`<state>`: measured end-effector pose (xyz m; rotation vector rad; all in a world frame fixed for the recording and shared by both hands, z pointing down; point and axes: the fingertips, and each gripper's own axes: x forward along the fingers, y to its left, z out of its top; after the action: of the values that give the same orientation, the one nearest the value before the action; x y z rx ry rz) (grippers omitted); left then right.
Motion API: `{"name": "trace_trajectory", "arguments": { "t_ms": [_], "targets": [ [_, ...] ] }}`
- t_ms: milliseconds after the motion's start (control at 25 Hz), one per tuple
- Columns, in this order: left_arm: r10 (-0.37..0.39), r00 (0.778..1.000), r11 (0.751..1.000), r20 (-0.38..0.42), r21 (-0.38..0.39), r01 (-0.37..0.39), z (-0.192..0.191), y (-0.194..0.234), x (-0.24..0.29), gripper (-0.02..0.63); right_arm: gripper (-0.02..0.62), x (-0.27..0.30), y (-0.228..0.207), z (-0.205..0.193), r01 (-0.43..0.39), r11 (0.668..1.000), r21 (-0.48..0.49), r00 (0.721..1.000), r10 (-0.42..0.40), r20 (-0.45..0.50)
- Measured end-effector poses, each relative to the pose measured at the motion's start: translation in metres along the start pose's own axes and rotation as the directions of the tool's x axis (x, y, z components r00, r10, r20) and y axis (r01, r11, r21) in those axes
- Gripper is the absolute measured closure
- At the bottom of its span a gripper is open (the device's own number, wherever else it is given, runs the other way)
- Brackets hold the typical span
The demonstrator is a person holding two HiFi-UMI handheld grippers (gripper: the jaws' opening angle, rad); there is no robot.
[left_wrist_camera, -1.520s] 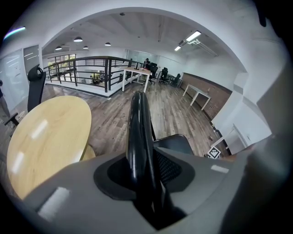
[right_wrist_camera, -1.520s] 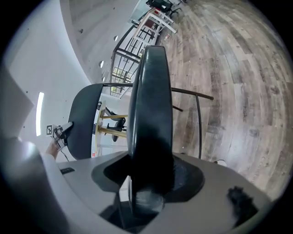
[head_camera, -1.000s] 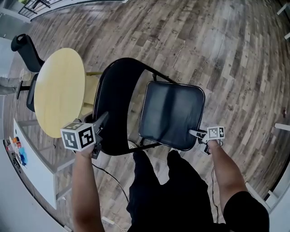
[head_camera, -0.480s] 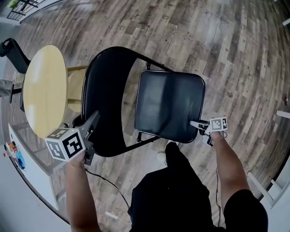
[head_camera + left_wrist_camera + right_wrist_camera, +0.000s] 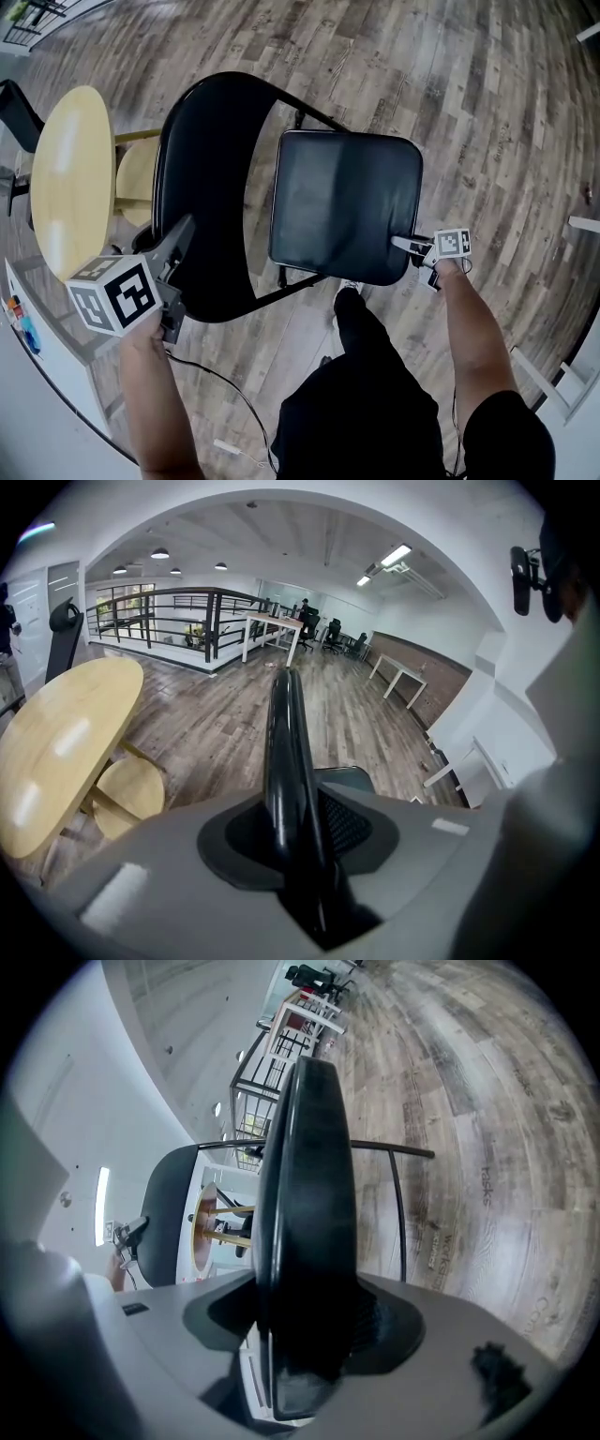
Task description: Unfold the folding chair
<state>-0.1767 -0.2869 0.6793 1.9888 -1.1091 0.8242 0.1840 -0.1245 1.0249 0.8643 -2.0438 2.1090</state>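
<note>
The chair (image 5: 225, 272) stands mid-frame on a grey-brown plank floor (image 5: 497, 112), with its seat (image 5: 342, 202) close to level. The left gripper (image 5: 181, 234) pinches the edge of the backrest (image 5: 202, 159). The right gripper (image 5: 401, 244), whose jaws have just widened, clasps the seat's right rim. A round pale table (image 5: 66, 178) and a stool (image 5: 139, 176) sit at the left. A railing (image 5: 169, 621) edges the open office beyond.

Left gripper (image 5: 182, 230) clamps the backrest (image 5: 202, 169) — right gripper (image 5: 400, 243), jaws just opening wider, holds the seat (image 5: 342, 202).
</note>
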Motion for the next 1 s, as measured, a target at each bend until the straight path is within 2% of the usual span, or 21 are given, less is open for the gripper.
{"name": "trace_trajectory", "arguments": {
  "t_ms": [480,640,800,1000],
  "targets": [
    [-0.054,0.998,0.998,0.014,-0.041,0.054,-0.023,0.018,0.031,0.489,0.3,-0.009,-0.058,0.0,0.066,0.998,0.003,0.995,-0.066,0.069],
    [-0.104,0.995,0.994,0.004,-0.045,0.104,-0.018,0.003,0.037,0.502,0.298,-0.013,-0.069,-0.002,0.055,0.998,0.019,0.993,-0.056,0.1],
    [-0.079,0.997,0.996,0.006,-0.033,0.079,-0.014,0.001,0.036,0.503,0.296,-0.011,-0.067,0.003,0.025,1.0,-0.007,0.991,-0.024,0.129],
    [-0.089,0.996,0.995,0.007,-0.037,0.089,-0.014,0.002,0.036,0.505,0.296,-0.016,-0.07,-0.001,0.026,1.0,-0.006,0.984,-0.024,0.176]
  ]
}}
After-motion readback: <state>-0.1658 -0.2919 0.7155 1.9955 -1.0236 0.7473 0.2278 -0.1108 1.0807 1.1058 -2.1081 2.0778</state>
